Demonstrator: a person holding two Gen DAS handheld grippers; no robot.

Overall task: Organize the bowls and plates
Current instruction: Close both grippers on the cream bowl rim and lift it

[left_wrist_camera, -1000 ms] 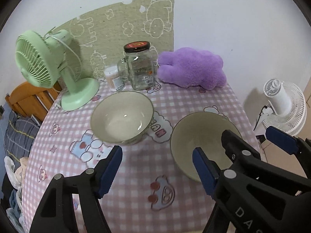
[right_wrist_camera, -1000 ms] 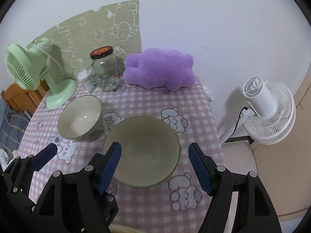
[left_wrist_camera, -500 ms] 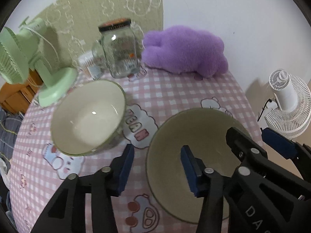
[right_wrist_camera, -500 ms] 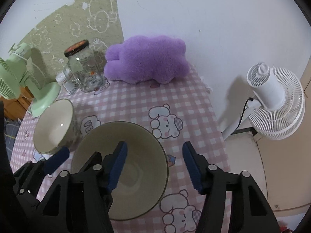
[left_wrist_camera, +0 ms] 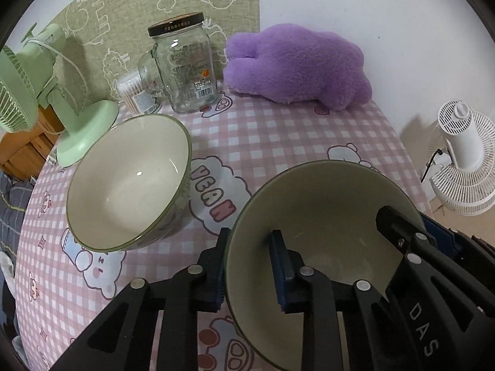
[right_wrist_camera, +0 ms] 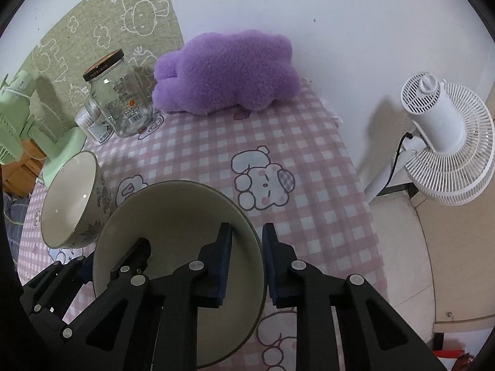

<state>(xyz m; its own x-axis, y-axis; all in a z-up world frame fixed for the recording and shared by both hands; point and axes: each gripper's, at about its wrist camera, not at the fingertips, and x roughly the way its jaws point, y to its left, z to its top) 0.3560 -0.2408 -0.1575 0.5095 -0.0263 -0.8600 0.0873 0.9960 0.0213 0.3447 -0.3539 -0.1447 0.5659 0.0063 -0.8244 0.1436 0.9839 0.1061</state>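
A wide greenish bowl sits on the pink checked tablecloth, near the front right. My left gripper straddles its left rim, one finger outside and one inside, closed onto the rim. My right gripper straddles the same bowl's right rim in the same way. A second, deeper cream bowl with a green rim and flower pattern stands to the left; it also shows in the right wrist view. It stands free of both grippers.
At the back stand a glass jar, a small cotton-swab tub, a green desk fan and a purple plush. A white floor fan stands beyond the table's right edge.
Both grippers moved forward and down onto the wide bowl and their jaws narrowed from wide open to closed on its opposite rims. The bowls have not visibly moved.
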